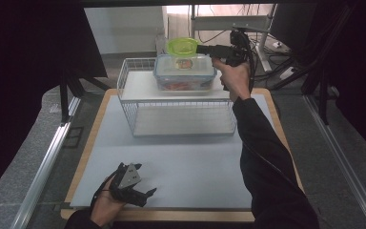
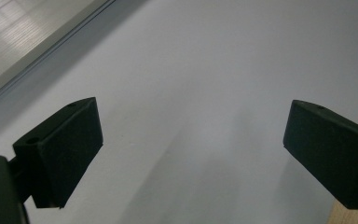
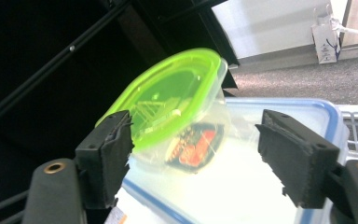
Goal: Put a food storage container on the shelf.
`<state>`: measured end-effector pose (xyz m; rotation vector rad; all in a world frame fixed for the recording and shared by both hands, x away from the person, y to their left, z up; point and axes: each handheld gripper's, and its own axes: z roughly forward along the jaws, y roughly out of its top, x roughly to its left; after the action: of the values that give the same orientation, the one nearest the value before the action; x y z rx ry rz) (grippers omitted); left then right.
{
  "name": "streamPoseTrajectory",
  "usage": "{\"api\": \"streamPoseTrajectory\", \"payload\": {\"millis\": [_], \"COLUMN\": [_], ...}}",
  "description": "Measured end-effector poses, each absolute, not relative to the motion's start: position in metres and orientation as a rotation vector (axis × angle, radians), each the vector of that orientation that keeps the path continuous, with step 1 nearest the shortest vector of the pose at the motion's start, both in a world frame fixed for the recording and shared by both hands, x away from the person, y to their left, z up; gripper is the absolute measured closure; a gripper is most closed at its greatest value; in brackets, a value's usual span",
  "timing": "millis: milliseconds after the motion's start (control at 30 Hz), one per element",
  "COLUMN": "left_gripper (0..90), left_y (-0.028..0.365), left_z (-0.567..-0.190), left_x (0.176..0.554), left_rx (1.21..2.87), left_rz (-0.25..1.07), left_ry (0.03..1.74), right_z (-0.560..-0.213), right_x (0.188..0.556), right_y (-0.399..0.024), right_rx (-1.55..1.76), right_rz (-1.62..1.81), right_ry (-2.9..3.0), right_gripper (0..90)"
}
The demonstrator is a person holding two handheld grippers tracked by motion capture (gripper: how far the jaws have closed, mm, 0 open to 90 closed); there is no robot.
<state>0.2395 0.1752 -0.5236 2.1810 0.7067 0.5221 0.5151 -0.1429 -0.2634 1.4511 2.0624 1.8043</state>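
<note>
Up on the top shelf of the white wire rack (image 1: 128, 81), at its right end, a clear blue-rimmed container (image 1: 185, 72) is seen, and a smaller green-lidded tub (image 1: 183, 46) is perched on its lid, tilted in the right gripper view. The right gripper (image 1: 203, 48) is held level with that tub from the right side, and in its own view the jaws are spread wide apart, the tub (image 3: 168, 100) lying beyond and between them, just off the left pad; nothing is gripped. The rack is set at the far edge of the pale mat (image 1: 195, 167). Down at the near left corner of the mat, the left gripper (image 1: 145, 194) is rested low, its jaws parted wide over bare surface, nothing held.
</note>
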Motion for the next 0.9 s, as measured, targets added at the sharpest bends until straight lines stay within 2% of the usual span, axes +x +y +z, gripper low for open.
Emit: {"api": "streamPoseTrajectory", "payload": {"millis": [567, 900], "left_gripper": [3.3, 3.2], "left_y": [0.177, 0.176], "left_z": [-0.525, -0.526], "left_x": [0.242, 0.242], "left_rx": [2.168, 2.174], "left_rz": [0.496, 0.488], "left_ry": [0.725, 0.725], "right_z": [-0.278, -0.291], "right_x": [0.480, 0.455], "right_y": [-0.157, -0.165], "right_rx": [1.235, 1.101], "right_rz": [1.699, 1.638], "right_ry": [2.141, 2.156], "right_gripper": [13.1, 9.3]}}
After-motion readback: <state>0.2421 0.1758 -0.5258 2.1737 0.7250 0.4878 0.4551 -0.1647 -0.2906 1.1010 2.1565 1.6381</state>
